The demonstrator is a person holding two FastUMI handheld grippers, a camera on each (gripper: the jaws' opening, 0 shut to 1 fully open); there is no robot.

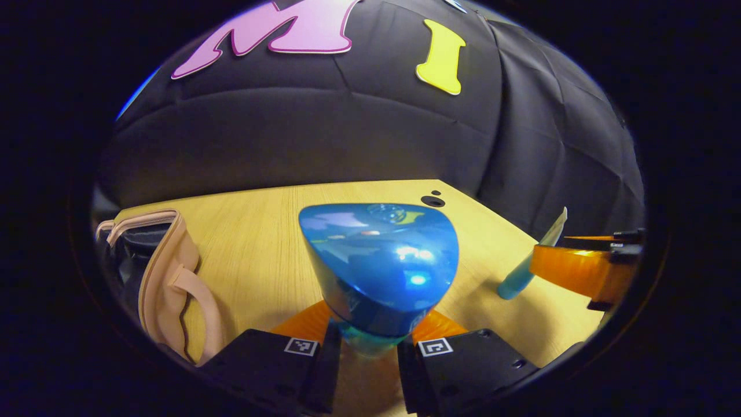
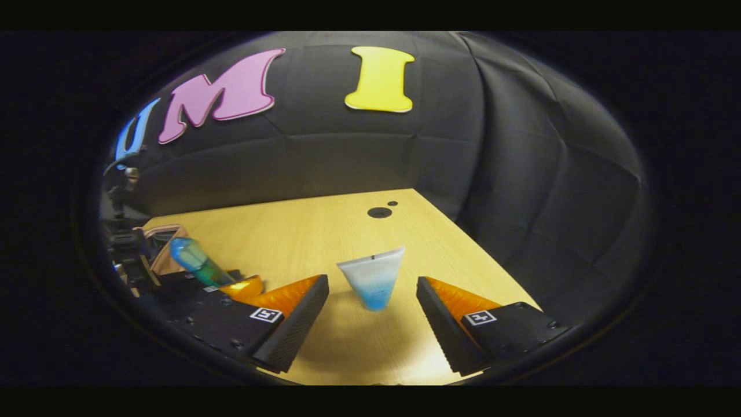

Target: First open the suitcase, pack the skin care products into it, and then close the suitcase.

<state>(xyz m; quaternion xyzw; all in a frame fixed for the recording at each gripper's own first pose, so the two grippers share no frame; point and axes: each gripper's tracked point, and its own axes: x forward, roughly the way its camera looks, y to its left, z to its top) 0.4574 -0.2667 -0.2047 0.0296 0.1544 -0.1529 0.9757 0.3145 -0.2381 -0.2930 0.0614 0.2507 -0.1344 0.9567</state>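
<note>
My left gripper [image 1: 367, 341] is shut on a glossy blue bottle [image 1: 379, 260], which rises between its fingers above the wooden table [image 1: 260, 243]. The pink-beige suitcase [image 1: 168, 272] lies at the left with a dark inside showing. In the right gripper view, a frosted white-to-blue tube [image 2: 373, 281] stands upright on the table between the wide-open fingers of my right gripper [image 2: 372, 289], with gaps on both sides. That view also has the left gripper holding the blue bottle [image 2: 194, 263] at the far left, next to the suitcase [image 2: 165, 255]. The left gripper view has the tube [image 1: 529, 260] and right gripper [image 1: 584, 266] at right.
The table [image 2: 324, 231] ends against the black cloth wall at the back and right. Two small dark holes [image 2: 379, 212] mark its far part. A stand with dark fittings [image 2: 118, 197] rises at the far left.
</note>
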